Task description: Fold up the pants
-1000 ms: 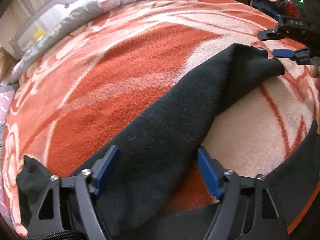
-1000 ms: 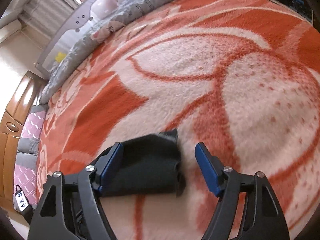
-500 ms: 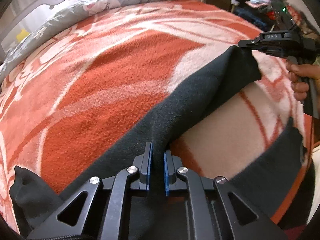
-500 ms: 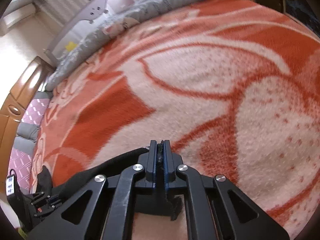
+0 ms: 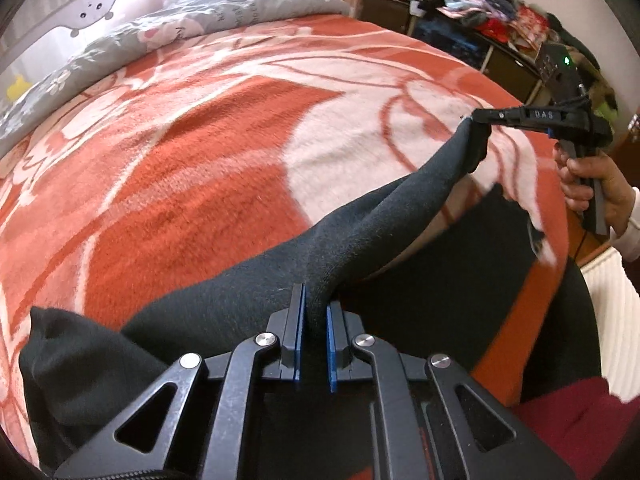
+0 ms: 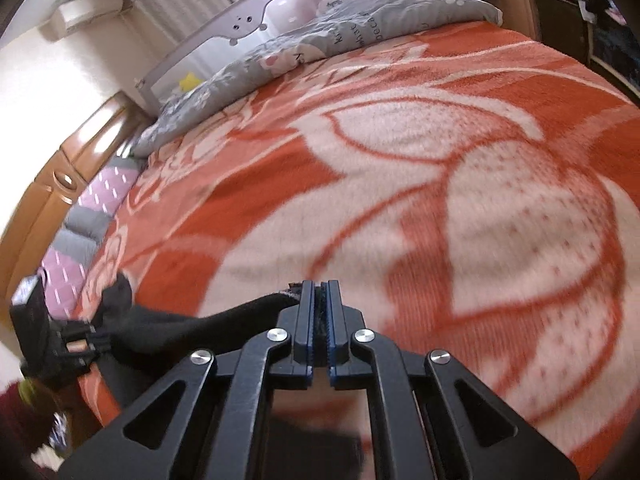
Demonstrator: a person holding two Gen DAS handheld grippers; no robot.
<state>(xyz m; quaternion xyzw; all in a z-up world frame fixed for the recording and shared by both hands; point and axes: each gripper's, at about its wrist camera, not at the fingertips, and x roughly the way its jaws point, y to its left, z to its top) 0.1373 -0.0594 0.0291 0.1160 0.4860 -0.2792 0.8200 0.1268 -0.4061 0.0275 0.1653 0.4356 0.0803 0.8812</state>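
**A:** Right, both grips are on. The left tongs (image 5: 313, 322) are pinched tight on the black pants (image 5: 248, 300), fabric squeezed between the blue pads with only the cloth's thickness parting them.

**B:** And the right tongs (image 6: 319, 322) match that: closed hard on a dark edge of the same garment. From the left camera you can see them out at the far end of a leg, the hand (image 5: 592, 184) wrapped round the handle.

**A:** So why two ends? My read is that one leg is held off the bed (image 5: 200, 140) between the two grips, sagging a little, so it can be carried as a clean span rather than dragged across that fuzzy orange-and-white blanket.

**B:** Makes sense. The rest of the pants lie along the near edge of the bed, bunched at the left and draping toward the right edge.

**A:** The other leg seems to run low on the right, near the mattress side. I'd guess the lifted leg is meant to land on it.

**B:** The risk, I'd say, is the cloth twisting mid-air; there's already a crease running down the raised length.

**A:** The grey quilt (image 6: 320, 44) at the headboard sits well apart, out of the way.
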